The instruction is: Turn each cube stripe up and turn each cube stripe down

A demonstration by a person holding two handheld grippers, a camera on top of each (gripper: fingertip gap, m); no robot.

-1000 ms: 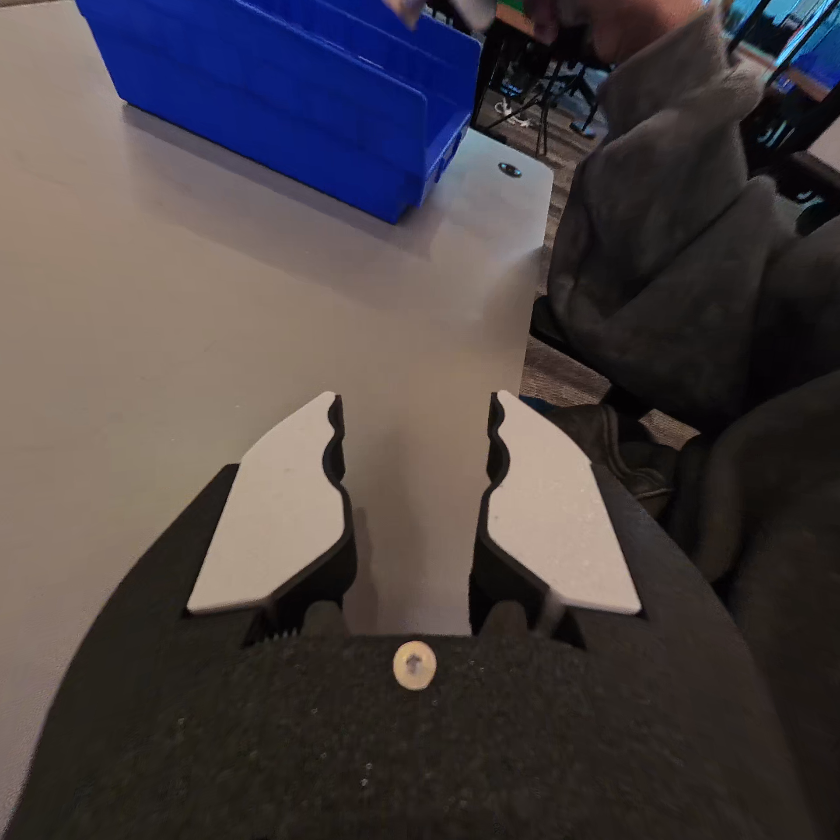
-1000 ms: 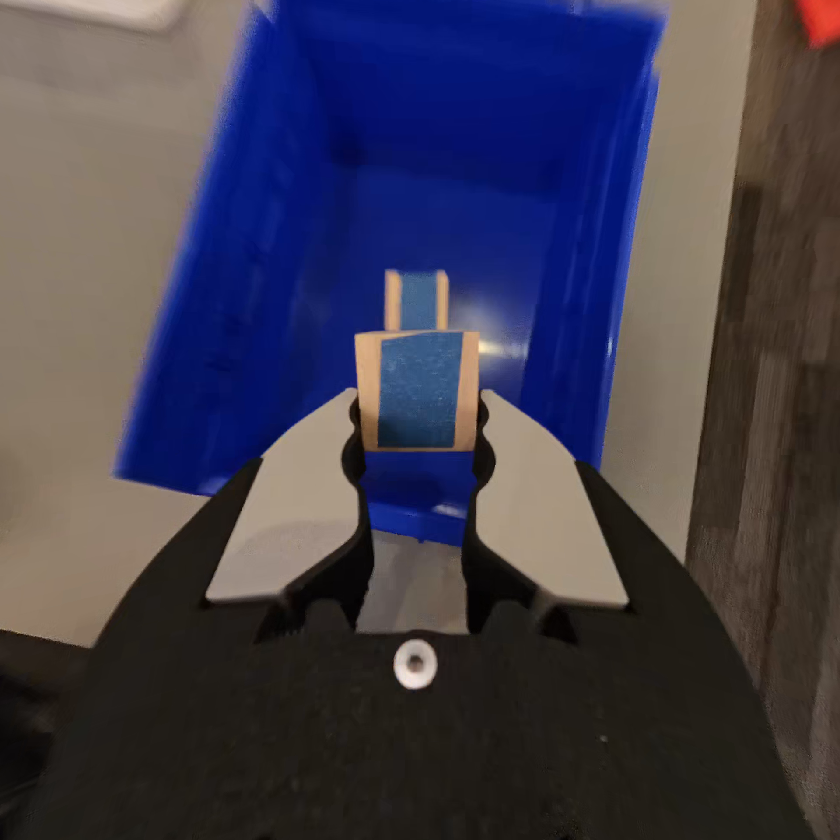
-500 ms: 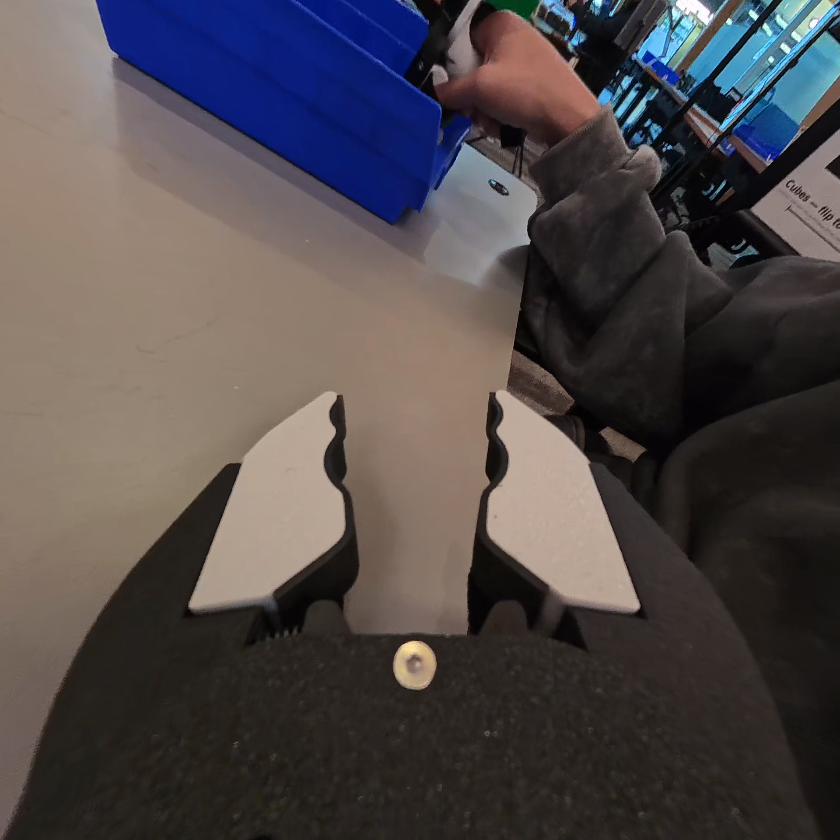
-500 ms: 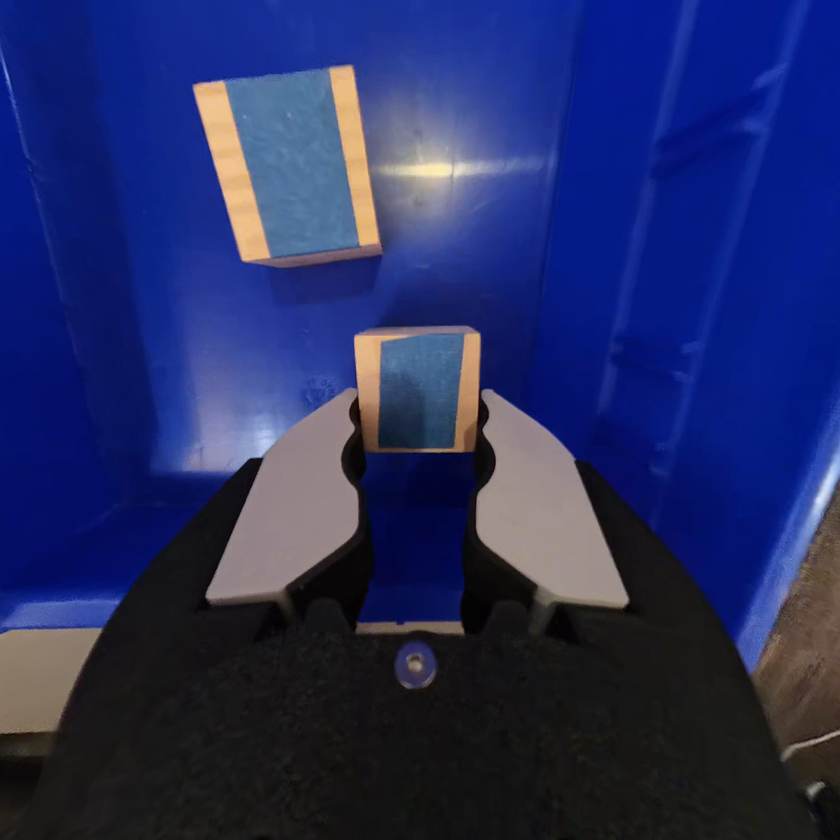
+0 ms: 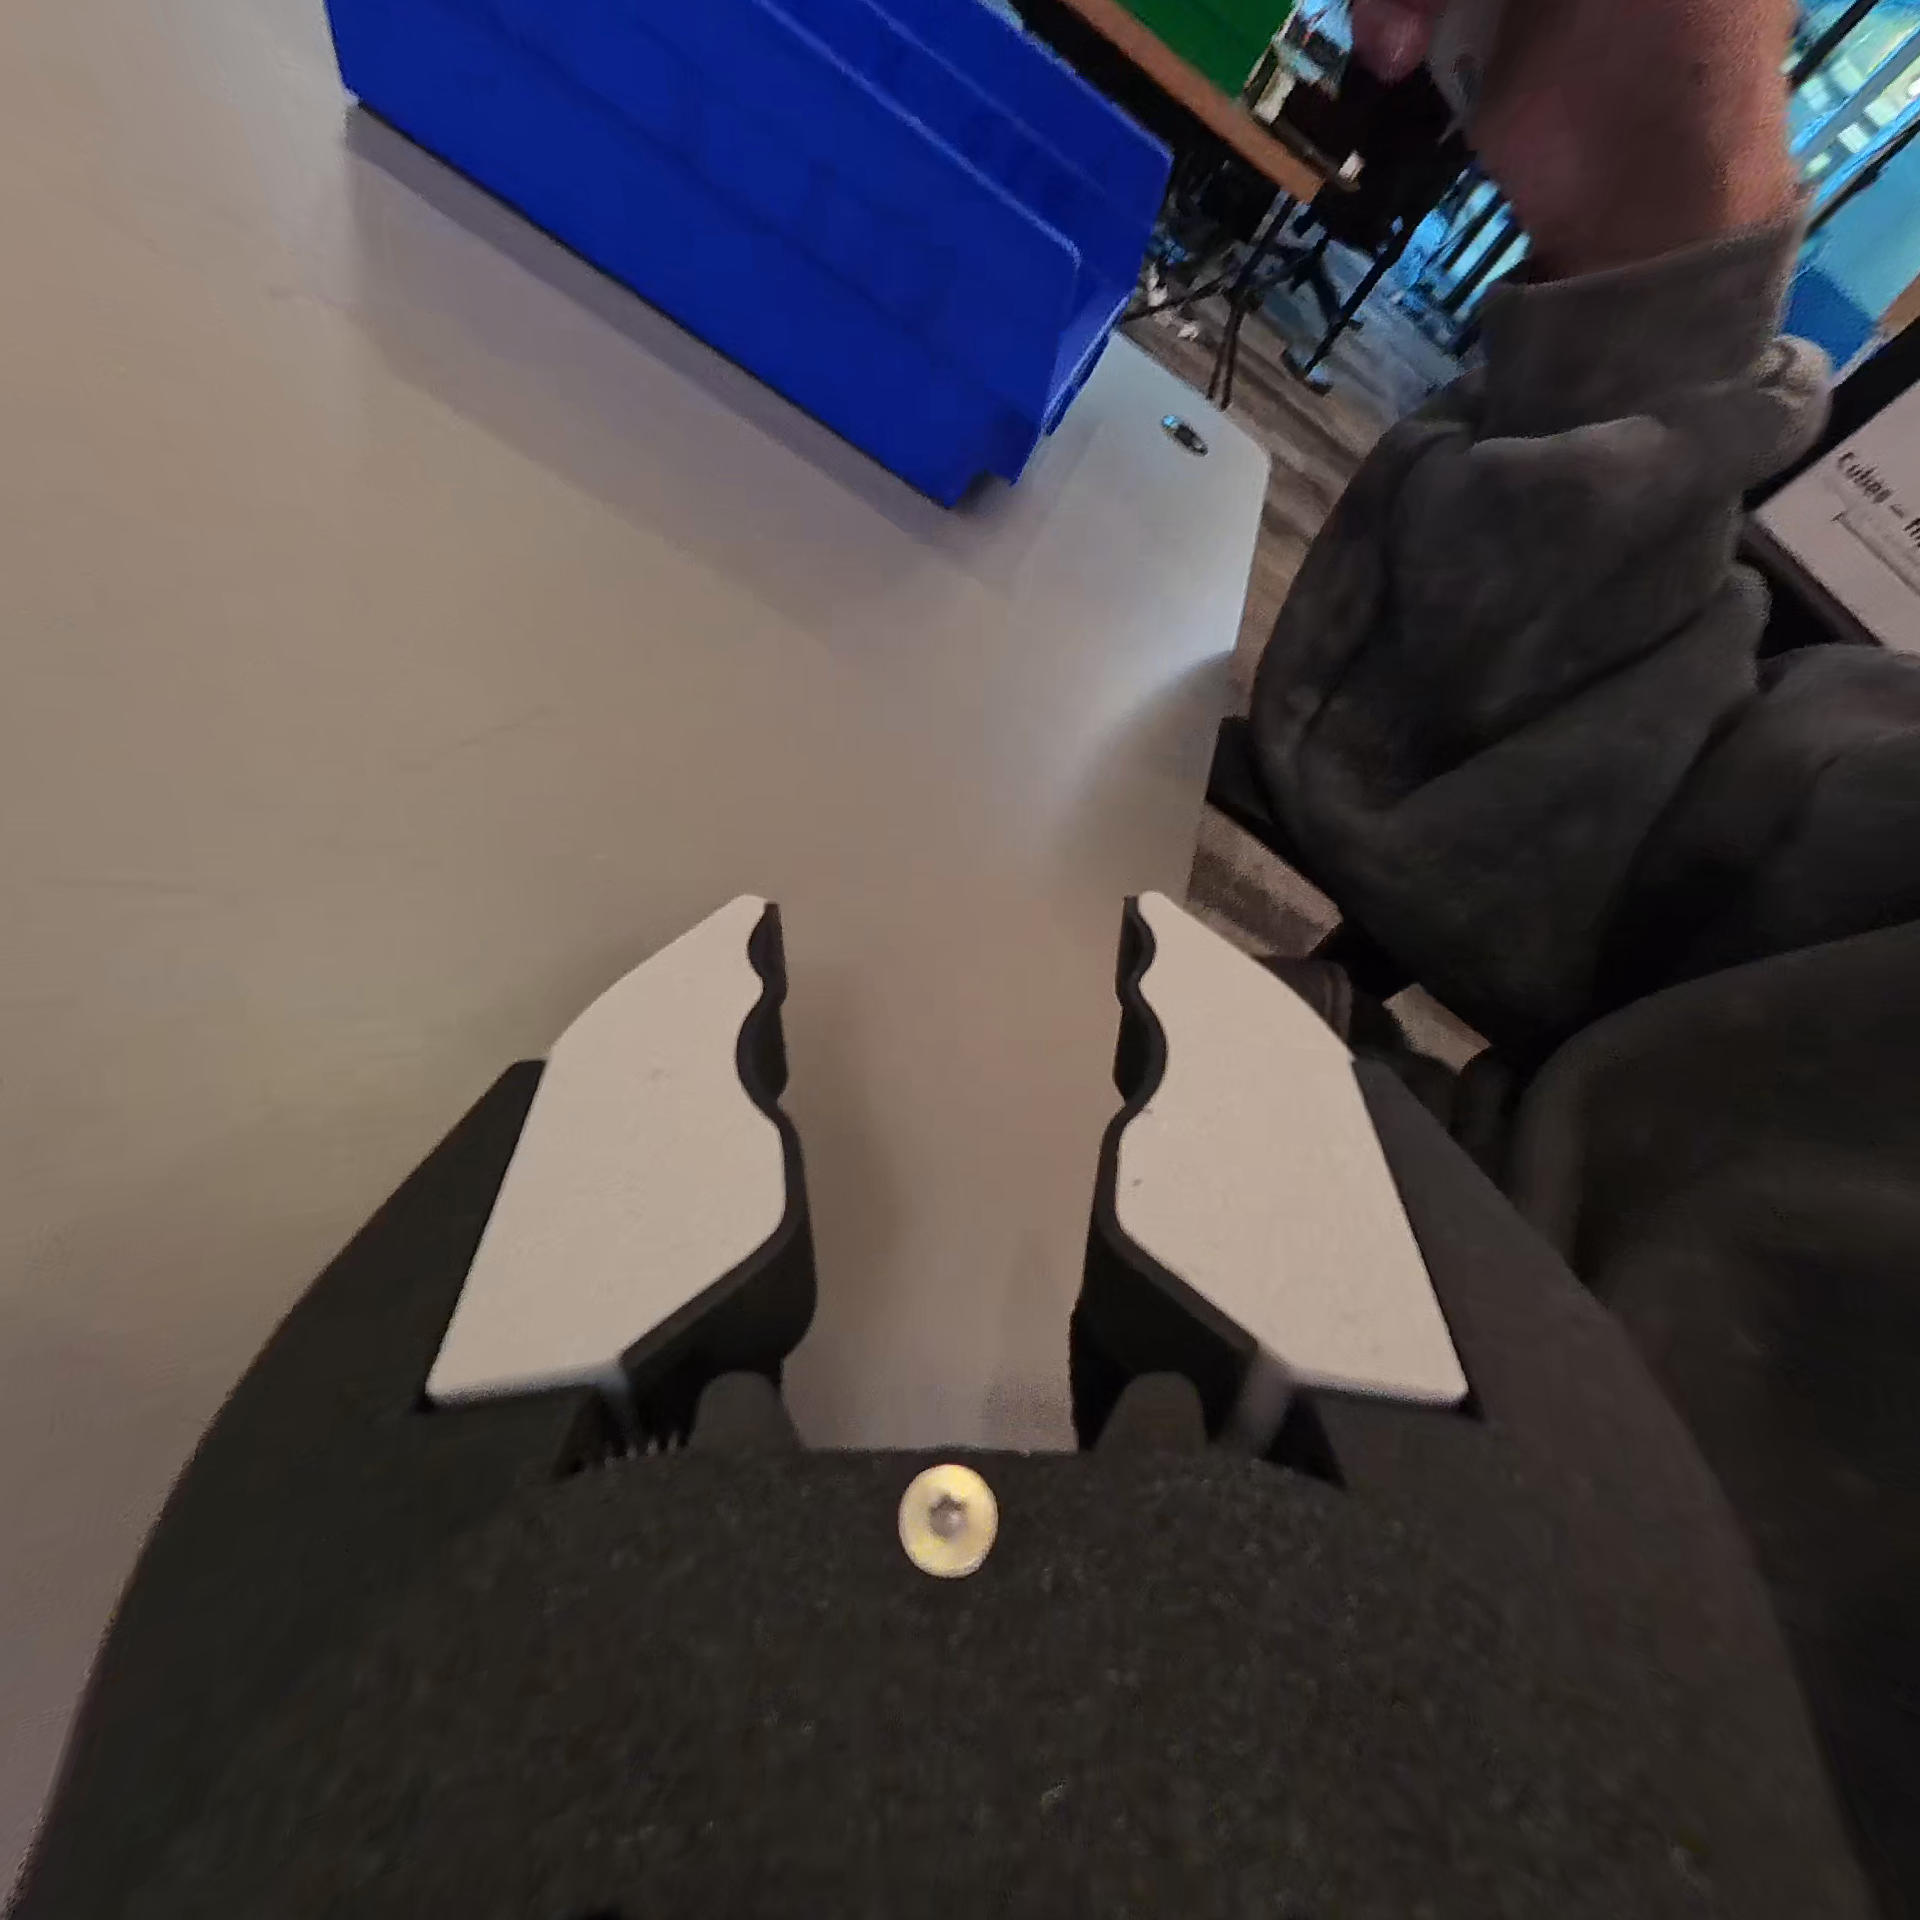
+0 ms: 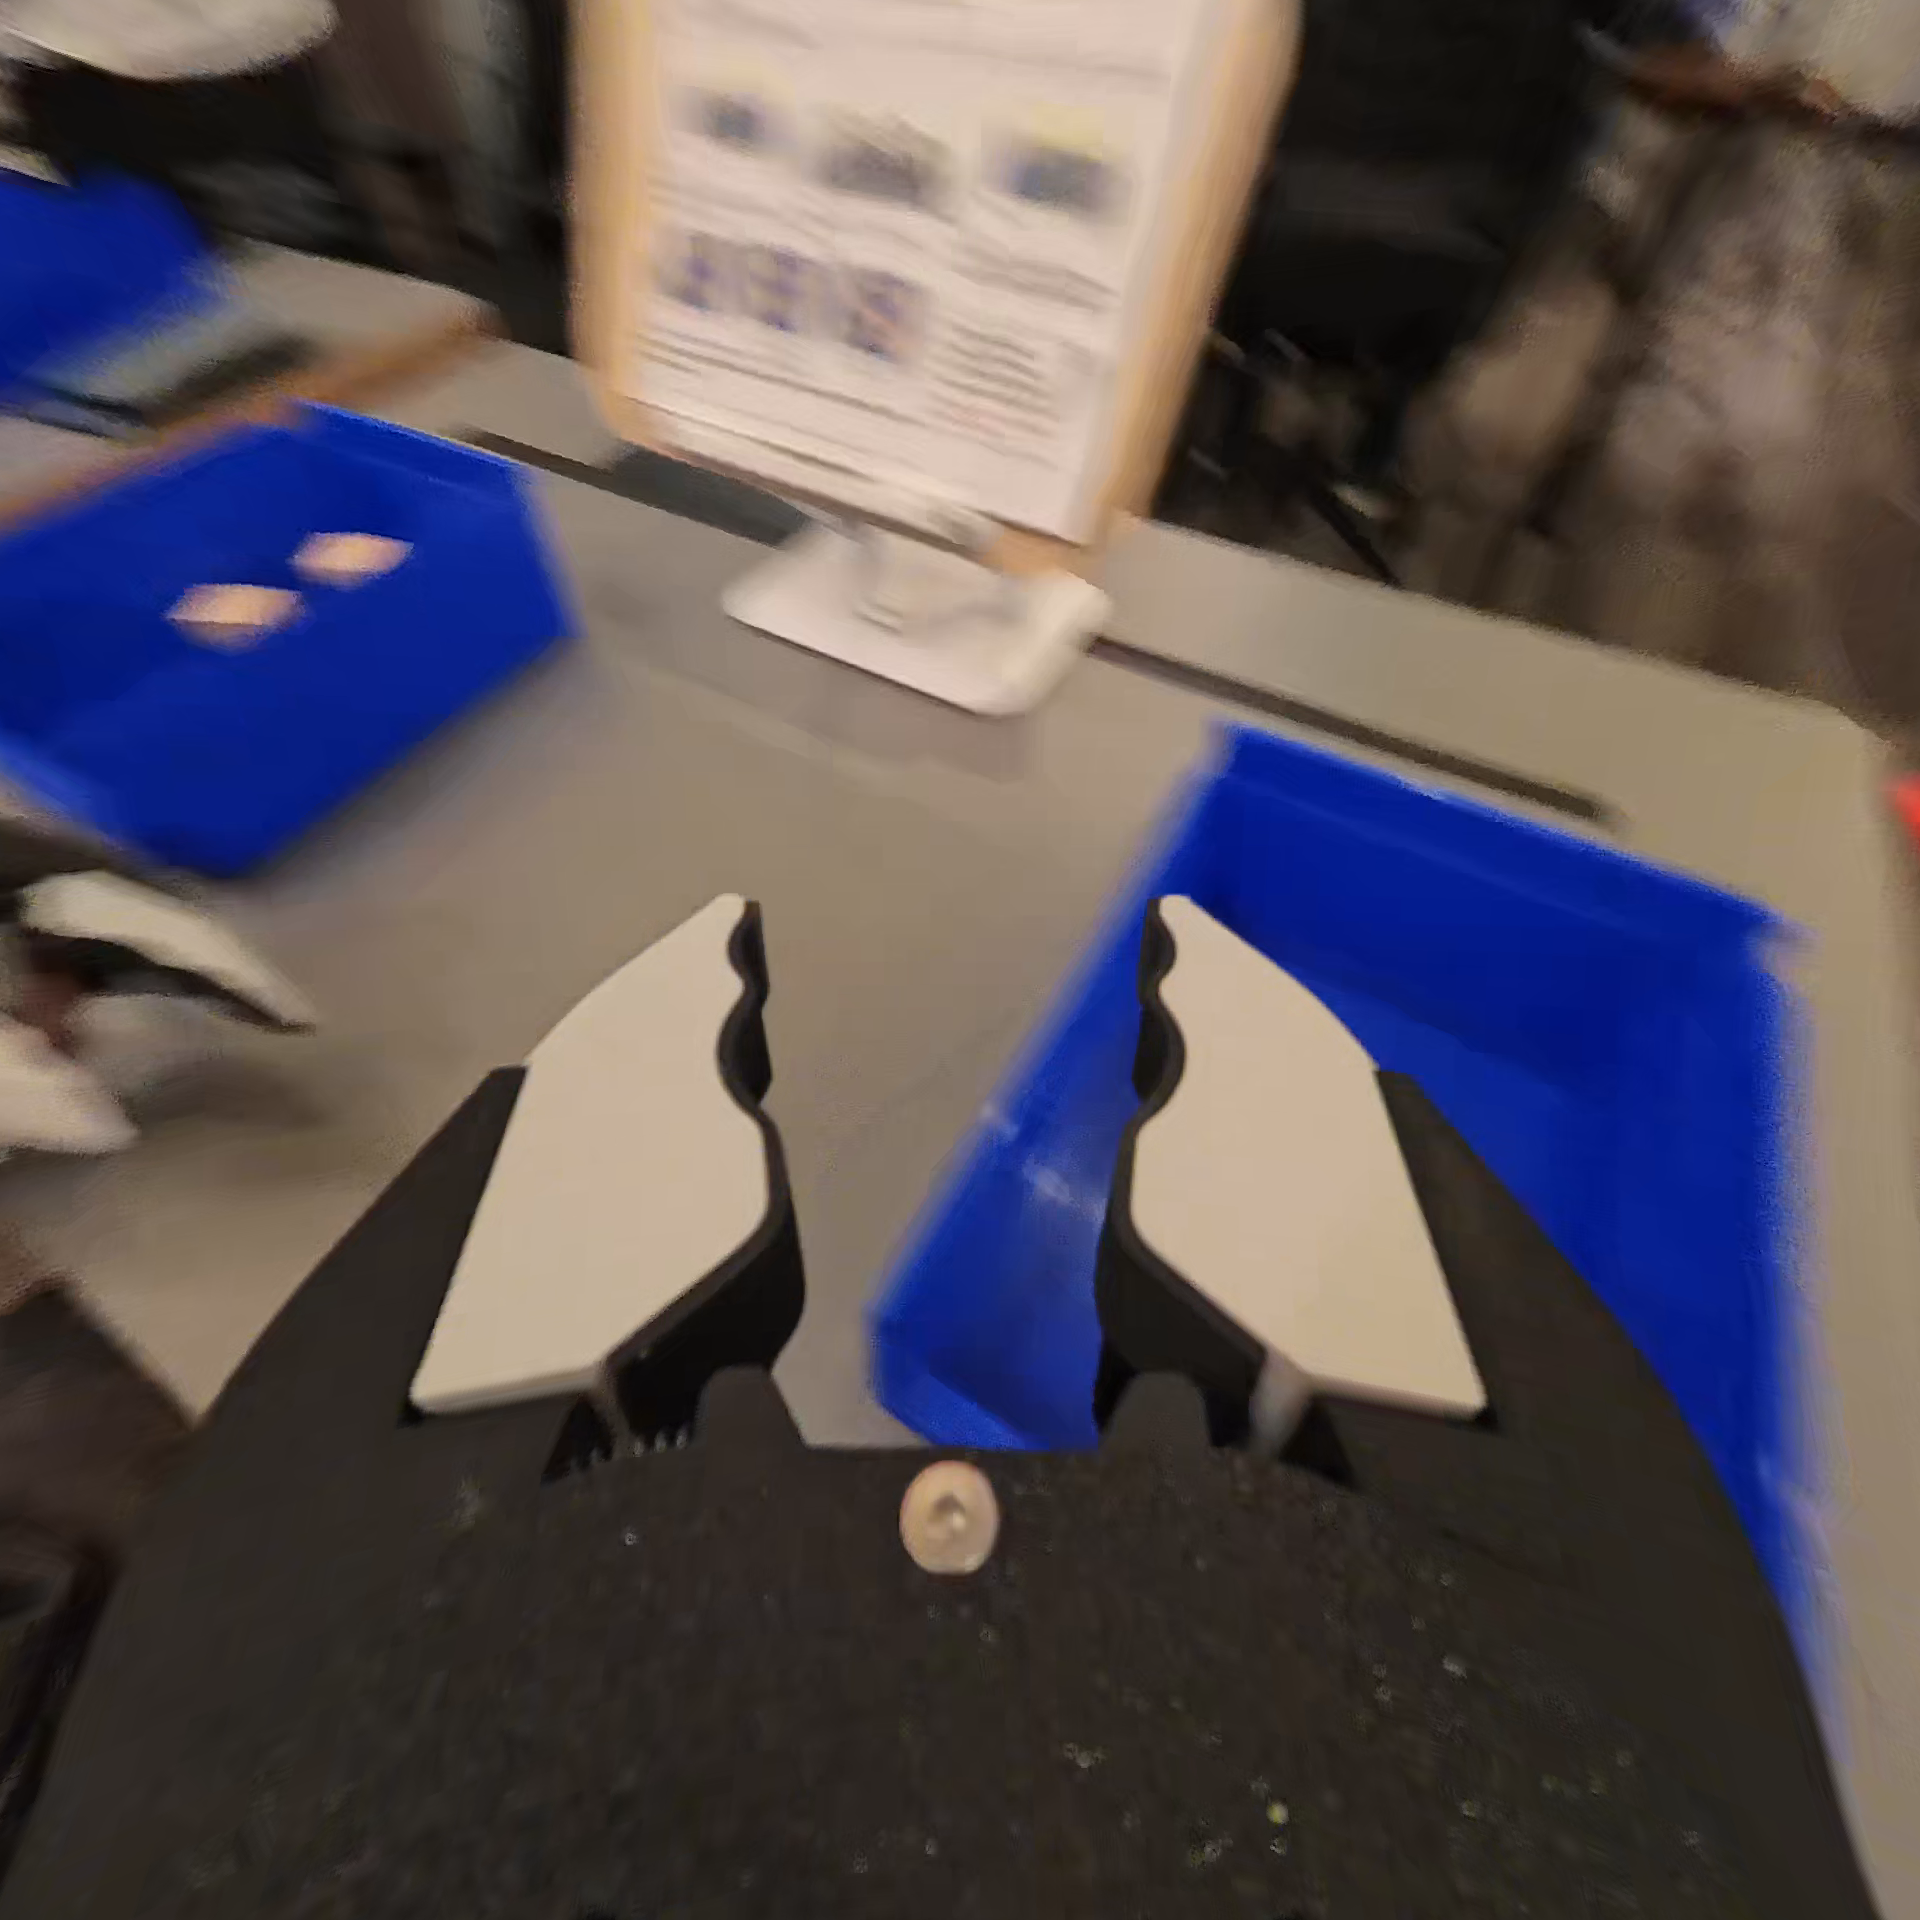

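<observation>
Since 0.5 s ago, right gripper [image 6: 945, 914] let go of its cube and pulled up out of the near blue plastic bin [image 6: 1475, 935]; jaws now spread, empty. Two blurry wooden cubes [image 6: 281, 592] sit in far blue bin [image 6: 343, 727], stripes unreadable. Left gripper [image 5: 951, 914] spread and empty over grey tabletop [image 5: 416, 675], w/ grey sleeve [image 5: 1538, 644] beside.

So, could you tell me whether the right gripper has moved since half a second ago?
Yes. The right gripper, open and empty, has pulled up and back out of the near blue plastic bin.
</observation>
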